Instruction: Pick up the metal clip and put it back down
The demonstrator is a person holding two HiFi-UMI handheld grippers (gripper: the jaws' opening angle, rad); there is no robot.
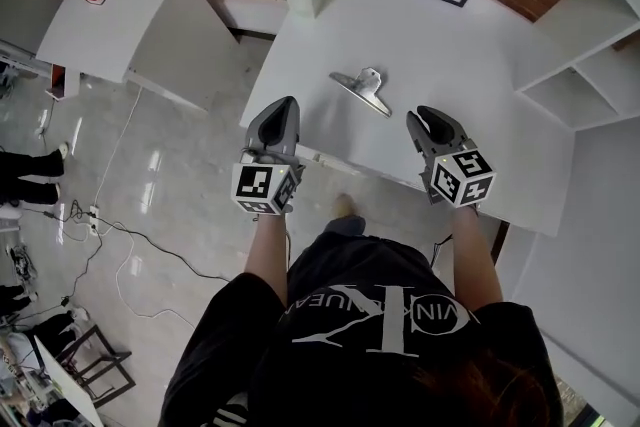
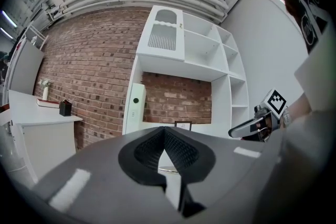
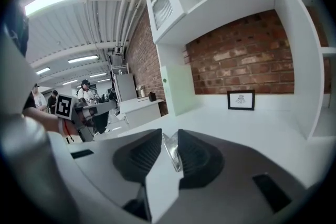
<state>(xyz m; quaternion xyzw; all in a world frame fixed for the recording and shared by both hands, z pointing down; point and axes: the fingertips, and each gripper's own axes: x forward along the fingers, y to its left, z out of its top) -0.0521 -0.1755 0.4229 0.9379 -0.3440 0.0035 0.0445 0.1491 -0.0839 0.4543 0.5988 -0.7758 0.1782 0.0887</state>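
While I am holding both grippers at the near edge of the white table (image 1: 480, 65), the metal clip (image 1: 362, 91) is lying flat on it, silvery, with a broad bar and a looped handle. It is resting ahead of and between the grippers, touching neither. The left gripper (image 1: 282, 107) is showing its jaws meeting at the tips around nothing. The right gripper (image 1: 428, 115) is showing its jaws slightly apart, with the clip visible through the gap.

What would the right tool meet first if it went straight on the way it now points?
Most likely the metal clip. The right tool points low along the white table, and its own view shows the clip framed between its slightly parted jaws. How far ahead is unclear.
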